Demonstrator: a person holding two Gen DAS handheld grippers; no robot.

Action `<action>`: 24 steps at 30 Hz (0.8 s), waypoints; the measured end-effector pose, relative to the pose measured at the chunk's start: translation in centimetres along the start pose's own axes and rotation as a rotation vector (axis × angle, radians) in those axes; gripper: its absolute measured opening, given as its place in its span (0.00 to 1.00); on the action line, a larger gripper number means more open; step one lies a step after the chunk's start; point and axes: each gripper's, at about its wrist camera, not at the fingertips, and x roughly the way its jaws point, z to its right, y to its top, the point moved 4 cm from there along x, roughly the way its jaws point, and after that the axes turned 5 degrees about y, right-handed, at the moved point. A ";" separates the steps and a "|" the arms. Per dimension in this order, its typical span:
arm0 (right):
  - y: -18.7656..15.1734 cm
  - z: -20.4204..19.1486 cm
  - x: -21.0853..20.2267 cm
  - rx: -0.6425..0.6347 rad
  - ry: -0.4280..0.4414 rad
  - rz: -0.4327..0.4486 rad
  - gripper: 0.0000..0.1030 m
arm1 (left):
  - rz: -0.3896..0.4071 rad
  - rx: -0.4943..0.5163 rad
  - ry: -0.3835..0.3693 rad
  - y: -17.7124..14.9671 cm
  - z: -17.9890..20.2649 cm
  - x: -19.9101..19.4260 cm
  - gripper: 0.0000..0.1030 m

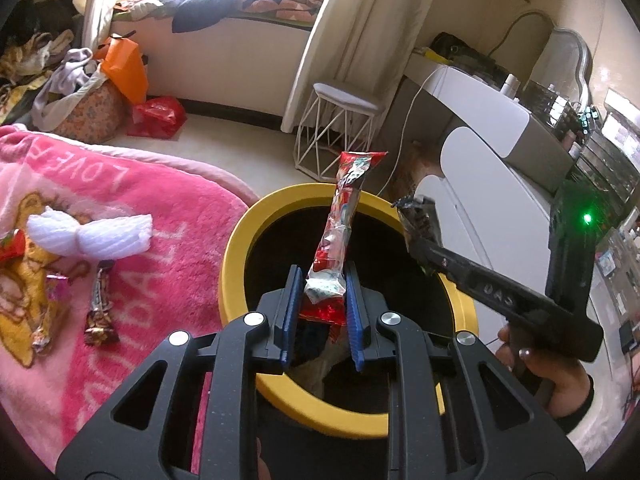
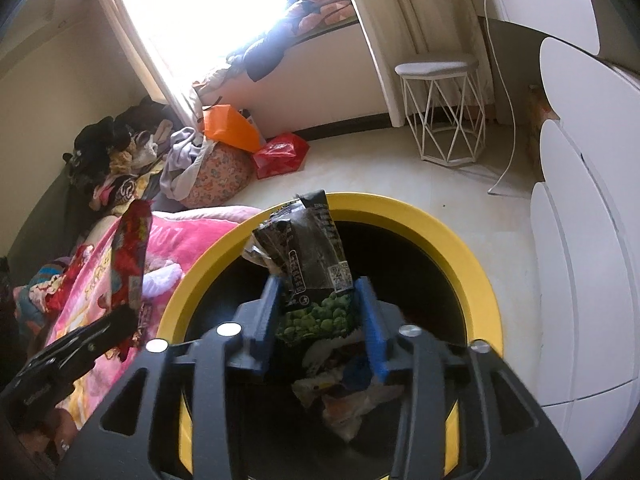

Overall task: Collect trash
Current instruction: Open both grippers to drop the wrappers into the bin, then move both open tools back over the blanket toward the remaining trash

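A round bin with a yellow rim [image 1: 236,248] and a black inside stands on the floor beside the bed. My left gripper [image 1: 323,280] is shut on a long red snack wrapper [image 1: 340,220], which stands upright over the bin's mouth. My right gripper [image 2: 319,286] hangs over the same bin [image 2: 440,232] with its blue pads spread. A black and green snack bag [image 2: 312,248] stands loosely between them. In the left wrist view the right gripper [image 1: 420,236] shows at the bin's far right rim. In the right wrist view the left gripper [image 2: 128,316] and the red wrapper [image 2: 128,256] appear at the left.
A pink blanket [image 1: 140,200] left of the bin carries a white foam net [image 1: 92,236], a brown candy wrapper [image 1: 100,308] and a pink wrapper [image 1: 56,284]. Crumpled trash [image 2: 340,392] lies inside the bin. A white wire stool [image 1: 340,120] and white cabinet [image 1: 500,200] stand beyond.
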 end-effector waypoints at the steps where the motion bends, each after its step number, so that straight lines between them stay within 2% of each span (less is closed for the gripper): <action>1: -0.1 0.0 0.0 0.002 0.001 -0.002 0.45 | 0.002 -0.005 0.005 0.2 -0.2 0.1 0.20; 2: -0.1 0.1 0.0 0.004 -0.002 -0.005 0.46 | 0.002 -0.014 0.004 0.4 -0.3 0.2 0.27; 4: -0.1 0.0 -0.2 0.009 -0.011 -0.008 0.61 | 0.001 -0.038 0.003 0.7 -0.7 0.3 0.43; 6: -0.2 0.0 -0.6 0.013 -0.026 -0.007 0.65 | 0.012 -0.063 0.012 1.1 -1.3 0.2 0.63; 11: -0.5 0.1 -1.7 0.006 -0.078 -0.005 0.68 | 0.055 -0.111 0.046 2.0 -2.9 -1.0 0.88; 17: 0.1 -2.0 -3.5 -0.056 -0.102 0.060 0.73 | 0.107 -0.136 0.098 3.0 -4.7 -2.8 0.89; 24: 1.0 -6.4 -4.1 -0.145 -0.046 0.118 0.77 | 0.177 -0.171 0.156 4.3 -7.5 -5.5 0.89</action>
